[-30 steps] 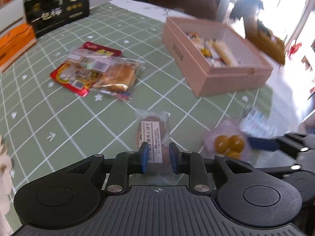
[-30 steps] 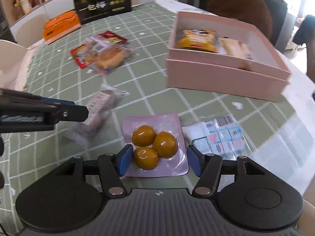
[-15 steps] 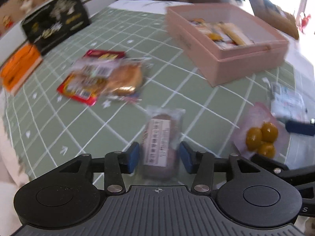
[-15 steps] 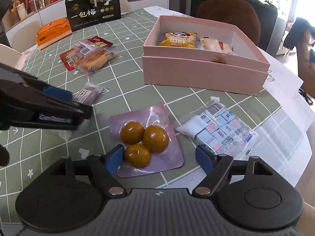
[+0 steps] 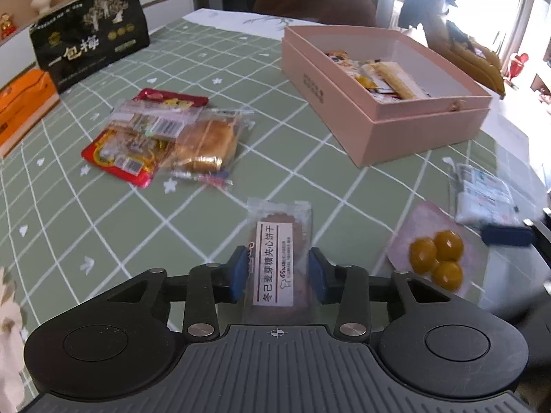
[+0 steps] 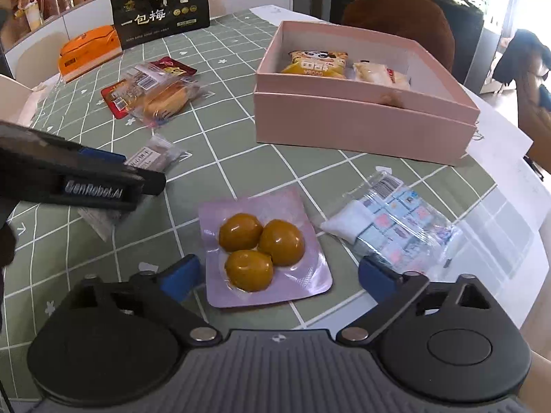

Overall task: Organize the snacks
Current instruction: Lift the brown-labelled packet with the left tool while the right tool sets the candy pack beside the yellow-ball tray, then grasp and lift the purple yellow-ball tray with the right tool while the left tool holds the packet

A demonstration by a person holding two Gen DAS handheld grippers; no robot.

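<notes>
Our left gripper [image 5: 278,272] already straddles the wrapped biscuit [image 5: 277,258], and its jaws are closing: the blue pads stand just off the wrapper's two long edges, not yet pressing. What the coming pinch turns on is that the packet's long axis runs straight ahead of us, in line with the fingers, so the pads meet its narrow width squarely (no wrist roll looks needed). We judge the near half of the packet sits between the pads, the far half sticking out beyond the tips.

Our right gripper [image 6: 277,277] is opening wide and holds nothing. The pink tray of three yellow balls [image 6: 265,244] lies flat on the table between its jaws and reaches ahead of them, clear of both pads. The clear pack of small blue squares [image 6: 392,227] sits just ahead and to its right.

The pink box [image 5: 385,110] lies well ahead and right of the left gripper, and ahead of the right one, nearer to it.
</notes>
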